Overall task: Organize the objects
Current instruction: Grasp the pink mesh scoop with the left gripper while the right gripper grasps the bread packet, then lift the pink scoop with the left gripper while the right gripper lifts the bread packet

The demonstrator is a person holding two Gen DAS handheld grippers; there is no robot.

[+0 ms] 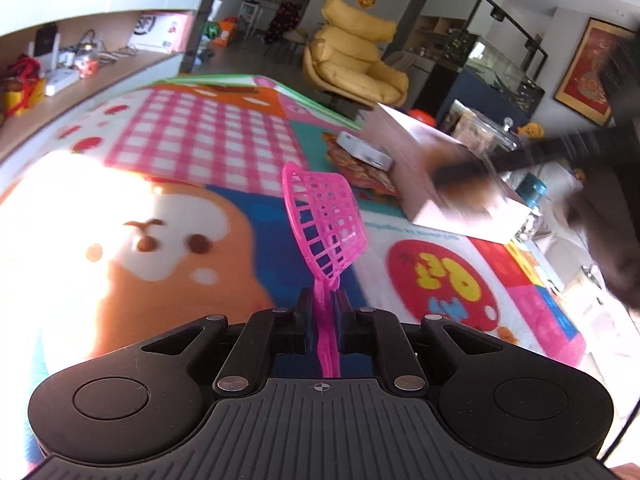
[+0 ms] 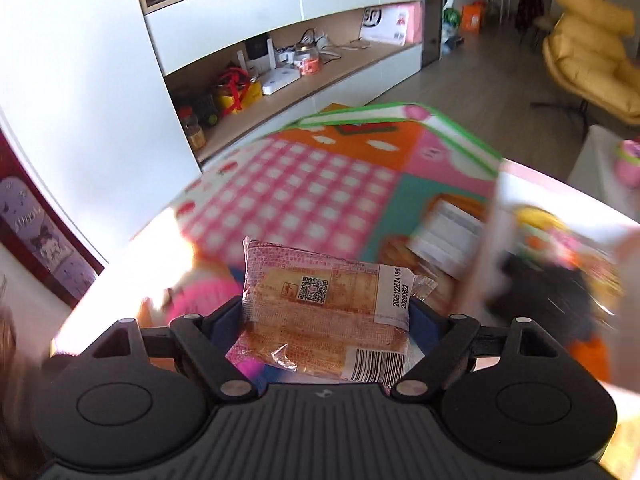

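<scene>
**Two light things in two grips: a limp snack packet and a springy swatter**

The right gripper (image 2: pixel 326 312) has a flat, crinkly plastic snack packet (image 2: pixel 324 308), orange-pink with a printed square code and a white date label, lying between its blue pads. The fingers stand fairly wide apart with the packet's two side edges against them, so it looks clamped across its width rather than merely resting there. The packet hangs above the colourful patterned play mat (image 2: pixel 296 184), on the near side of the mat's pink-and-white checked panel; the surroundings to its right are too blurred to read.

I judge this packet light, soft and slippery. The film will buckle and slide if squeezed hard, and what is inside is probably crushable. A hold across the flat body is sound; the sealed end flaps would be safer against crushing but more apt to slip.

The left gripper (image 1: pixel 322 316) has its fingers drawn almost together on the thin handle of a bright pink plastic mesh fly swatter (image 1: pixel 326 224). The swatter's head stands up over the mat, again on the near side of the checked panel, left of a pale open cardboard box (image 1: pixel 424 152).

The swatter should be very light and whippy: the long handle will flex and the head wobble when swung. The low grip on the handle gives poor control of the head; holding nearer the head would steady it.
</scene>
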